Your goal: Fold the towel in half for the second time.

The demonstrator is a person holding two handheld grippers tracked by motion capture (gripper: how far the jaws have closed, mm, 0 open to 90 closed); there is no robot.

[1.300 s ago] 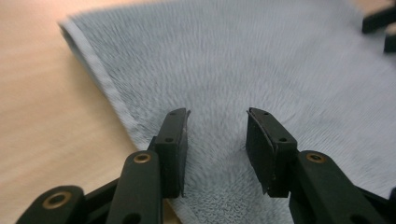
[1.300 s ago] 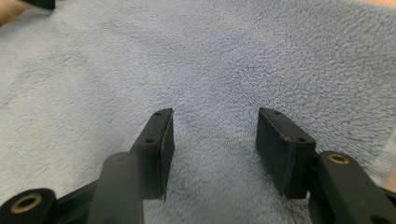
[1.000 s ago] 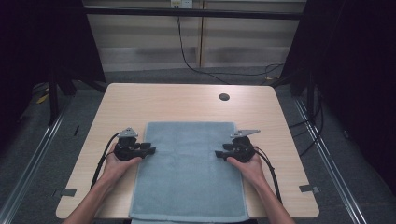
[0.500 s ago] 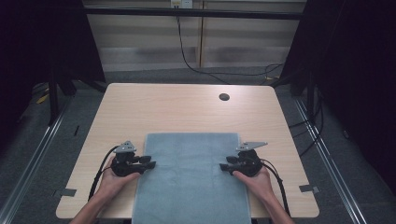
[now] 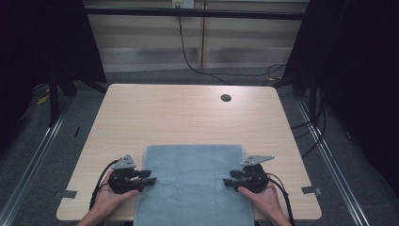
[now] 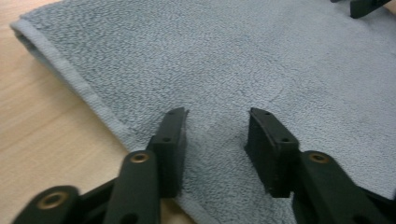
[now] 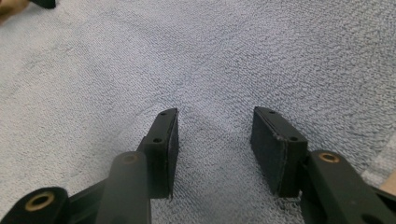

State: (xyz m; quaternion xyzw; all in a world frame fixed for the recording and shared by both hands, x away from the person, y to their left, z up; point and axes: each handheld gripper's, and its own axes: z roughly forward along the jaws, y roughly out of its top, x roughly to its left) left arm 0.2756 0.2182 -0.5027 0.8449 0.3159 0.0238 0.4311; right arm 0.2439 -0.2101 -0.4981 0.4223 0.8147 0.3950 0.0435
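A grey-blue towel [image 5: 193, 183] lies flat on the near half of the wooden table [image 5: 188, 113], with its near end past the table's front edge. My left gripper [image 5: 151, 177] rests at the towel's left edge, pointing right. In the left gripper view my left gripper [image 6: 217, 119] is open; its jaws have just been opening, and flat towel [image 6: 233, 60] lies under the gap, unpinched. My right gripper [image 5: 227, 179] sits at the towel's right edge, pointing left. In the right gripper view my right gripper [image 7: 215, 116] is open over flat towel [image 7: 210, 56], its jaws slightly narrower than a second ago.
A dark round hole [image 5: 226, 98] sits in the table's far right part. A black cable [image 5: 188, 52] hangs down the wall behind. Bare wood stretches from the towel's far edge to the back of the table. Metal rails run along both sides on the floor.
Both hands and the towel have slid toward the table's near edge. The towel's far edge now lies closer to me, leaving more bare wood behind it.
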